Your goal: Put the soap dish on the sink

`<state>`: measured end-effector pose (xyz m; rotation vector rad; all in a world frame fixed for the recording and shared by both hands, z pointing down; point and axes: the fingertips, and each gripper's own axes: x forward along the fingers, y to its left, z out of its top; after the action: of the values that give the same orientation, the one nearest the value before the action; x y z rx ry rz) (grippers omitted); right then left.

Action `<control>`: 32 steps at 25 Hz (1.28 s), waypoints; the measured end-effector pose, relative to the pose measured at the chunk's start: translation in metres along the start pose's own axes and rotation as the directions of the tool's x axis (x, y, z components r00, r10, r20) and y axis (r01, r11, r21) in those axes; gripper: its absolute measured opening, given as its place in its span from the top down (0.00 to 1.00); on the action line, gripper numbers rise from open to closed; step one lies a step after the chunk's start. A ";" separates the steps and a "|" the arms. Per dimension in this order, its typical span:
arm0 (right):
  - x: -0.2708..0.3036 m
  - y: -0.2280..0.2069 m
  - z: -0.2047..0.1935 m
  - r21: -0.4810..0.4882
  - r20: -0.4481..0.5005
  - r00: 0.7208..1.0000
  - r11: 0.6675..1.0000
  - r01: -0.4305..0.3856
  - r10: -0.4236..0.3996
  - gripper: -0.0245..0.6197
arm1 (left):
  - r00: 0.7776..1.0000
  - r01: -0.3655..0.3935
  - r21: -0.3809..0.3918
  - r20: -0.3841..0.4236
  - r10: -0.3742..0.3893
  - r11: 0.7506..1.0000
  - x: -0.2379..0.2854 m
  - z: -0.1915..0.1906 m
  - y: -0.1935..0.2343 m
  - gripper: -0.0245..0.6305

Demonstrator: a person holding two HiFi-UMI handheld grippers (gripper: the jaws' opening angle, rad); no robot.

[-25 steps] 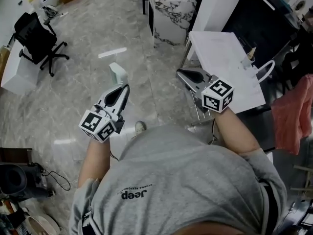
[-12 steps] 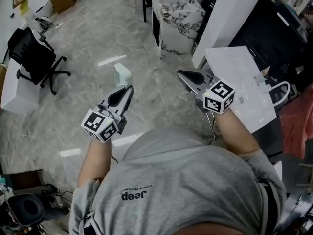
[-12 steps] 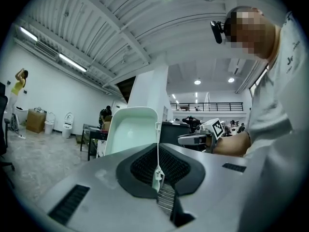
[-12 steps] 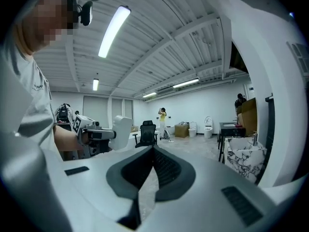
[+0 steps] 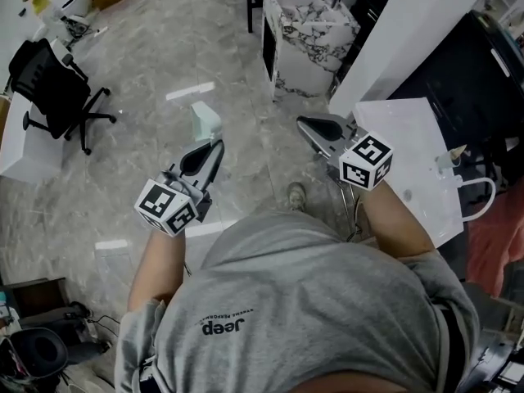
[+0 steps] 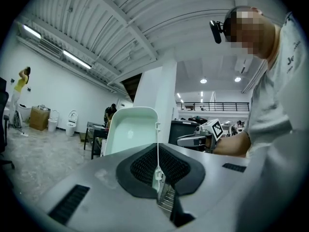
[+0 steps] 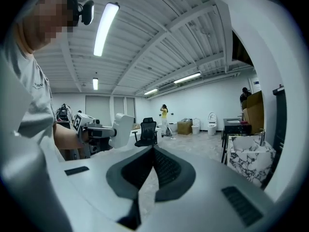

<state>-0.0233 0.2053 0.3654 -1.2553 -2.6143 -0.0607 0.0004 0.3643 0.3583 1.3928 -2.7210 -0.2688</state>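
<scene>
Left gripper (image 5: 214, 143), a grey two-jaw tool with a black-and-white marker cube (image 5: 166, 207) at its back, has its jaws closed on the lower rim of a pale green, rounded-rectangle plastic soap dish (image 5: 205, 121); the left gripper view shows the dark ribbed pads (image 6: 145, 166) pinching that rim, with the dish standing upright above them and its hollow side facing the camera. The dish rests on no surface: it is in the air over the grey marbled floor (image 5: 147, 56), in front of the person's left forearm (image 5: 160, 260). Well to the left of it, near the head view's left edge, a black wheeled office chair (image 5: 57, 80) stands on the floor beside a white desk (image 5: 24, 137). Below the centre is the person's grey T-shirt (image 5: 303, 309), and one shoe (image 5: 296, 195) shows on the floor between the two arms. To the right, the right gripper (image 5: 304, 123), of the same grey build with its own marker cube (image 5: 365, 160), has its jaws brought together at the tips with nothing between them, and it points roughly the same way as the left one, well apart from the dish. Beyond it, near the top edge, stands a white stand with black marble veining (image 5: 307, 27), next to a white square pillar (image 5: 409, 31), and just right of the right gripper lies a white tabletop (image 5: 417, 162), its near corner beside the person's right forearm
</scene>
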 end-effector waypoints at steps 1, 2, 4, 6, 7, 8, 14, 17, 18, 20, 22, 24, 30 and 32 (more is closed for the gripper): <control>0.002 -0.018 0.001 -0.007 0.002 1.000 1.000 -0.017 0.017 0.87 | 1.000 -0.015 0.006 0.000 0.015 1.000 0.016 0.000 0.004 0.94; 0.003 -0.037 0.003 -0.015 0.005 0.999 0.999 -0.035 0.035 0.87 | 1.000 -0.031 0.014 0.000 0.031 0.999 0.033 0.000 0.008 0.94; 0.007 -0.070 0.007 -0.025 0.010 0.997 0.997 -0.071 0.071 0.87 | 0.998 -0.068 0.025 0.003 0.068 0.997 0.062 0.001 0.016 0.94; 0.012 -0.100 0.011 -0.028 0.010 0.994 0.994 -0.109 0.110 0.87 | 0.994 -0.108 0.019 0.012 0.108 0.994 0.088 0.002 0.024 0.94; 0.014 -0.114 0.014 -0.029 0.009 0.991 0.991 -0.132 0.132 0.87 | 0.992 -0.129 0.013 0.016 0.129 0.992 0.100 0.004 0.029 0.94; 0.015 -0.128 0.018 -0.031 0.008 0.988 0.987 -0.155 0.155 0.87 | 0.989 -0.150 0.006 0.020 0.150 0.989 0.113 0.006 0.034 0.94; 0.027 -0.207 0.026 -0.034 -0.004 0.974 0.974 -0.226 0.226 0.87 | 0.974 -0.225 -0.020 0.028 0.225 0.974 0.180 0.015 0.059 0.94; 0.040 -0.228 0.027 -0.012 -0.004 0.971 0.971 -0.237 0.237 0.87 | 0.971 -0.238 -0.021 0.013 0.239 0.971 0.196 0.015 0.071 0.94; 0.043 -0.231 0.026 -0.010 -0.008 0.970 0.970 -0.243 0.243 0.87 | 0.970 -0.241 -0.021 0.011 0.242 0.970 0.200 0.015 0.075 0.94; 0.051 -0.234 0.023 -0.010 -0.019 0.969 0.969 -0.247 0.247 0.87 | 0.971 -0.239 -0.018 0.010 0.239 0.971 0.204 0.015 0.084 0.94; 0.060 -0.236 0.025 -0.021 -0.027 0.971 0.971 -0.239 0.239 0.87 | 0.974 -0.224 -0.014 0.009 0.224 0.974 0.207 0.016 0.095 0.94; 0.069 -0.238 0.030 -0.028 -0.030 0.976 0.976 -0.218 0.217 0.87 | 0.979 -0.205 -0.012 0.005 0.205 0.979 0.208 0.017 0.109 0.94; 0.089 -0.245 0.036 -0.010 -0.024 0.992 0.992 -0.125 0.125 0.87 | 0.991 -0.130 -0.001 -0.018 0.130 0.992 0.213 0.024 0.153 0.94; 0.092 -0.248 0.038 0.000 -0.010 0.996 0.996 -0.087 0.087 0.87 | 0.995 -0.089 0.016 -0.037 0.090 0.996 0.220 0.027 0.164 0.94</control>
<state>-0.2780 0.1243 0.3662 -1.3637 -2.5474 -0.0515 -0.2630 0.2832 0.3595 1.2617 -2.7508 -0.2152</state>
